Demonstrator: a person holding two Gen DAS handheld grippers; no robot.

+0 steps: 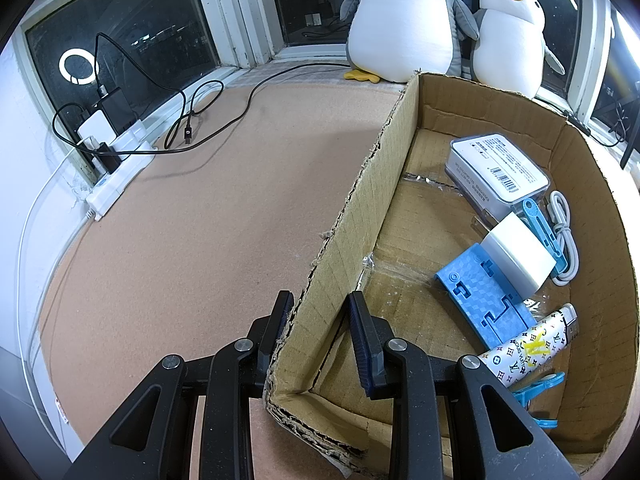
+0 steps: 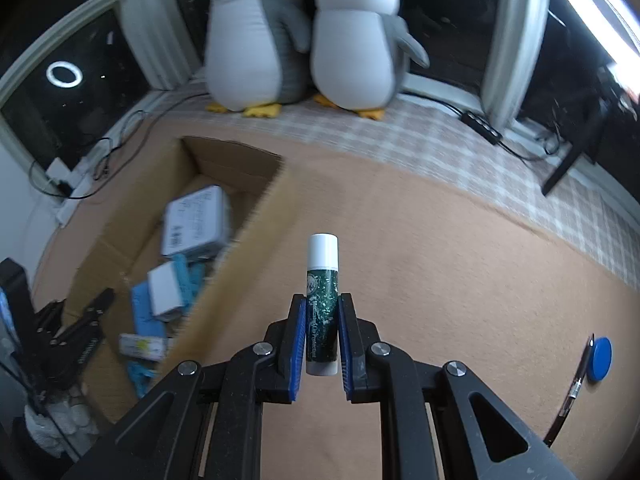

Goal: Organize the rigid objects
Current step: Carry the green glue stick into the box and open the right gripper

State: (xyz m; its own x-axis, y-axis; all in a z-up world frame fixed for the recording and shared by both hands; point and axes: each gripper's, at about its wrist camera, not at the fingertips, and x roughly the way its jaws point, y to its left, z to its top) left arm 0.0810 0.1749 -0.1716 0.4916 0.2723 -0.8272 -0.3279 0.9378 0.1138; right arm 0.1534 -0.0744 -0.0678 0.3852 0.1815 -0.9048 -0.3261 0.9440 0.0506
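A cardboard box [image 1: 592, 240] lies on the brown mat and also shows in the right wrist view [image 2: 224, 256]. In it are a white case [image 1: 498, 172], a white charger block [image 1: 516, 260], a blue stand [image 1: 486, 296], a patterned lighter [image 1: 528, 348], blue clips [image 1: 538, 224] and a white cable [image 1: 566, 236]. My left gripper [image 1: 320, 312] straddles the box's left wall near its front corner, one finger outside, one inside. My right gripper [image 2: 322, 308] is shut on a green lip balm tube with a white cap [image 2: 322, 280], held above the mat right of the box.
Two plush penguins [image 2: 304, 36] sit at the back by the window. A power strip with chargers and black cables [image 1: 120, 148] lies at the left edge. A blue round lid [image 2: 601, 358] and a pen [image 2: 572, 392] lie on the mat at the right.
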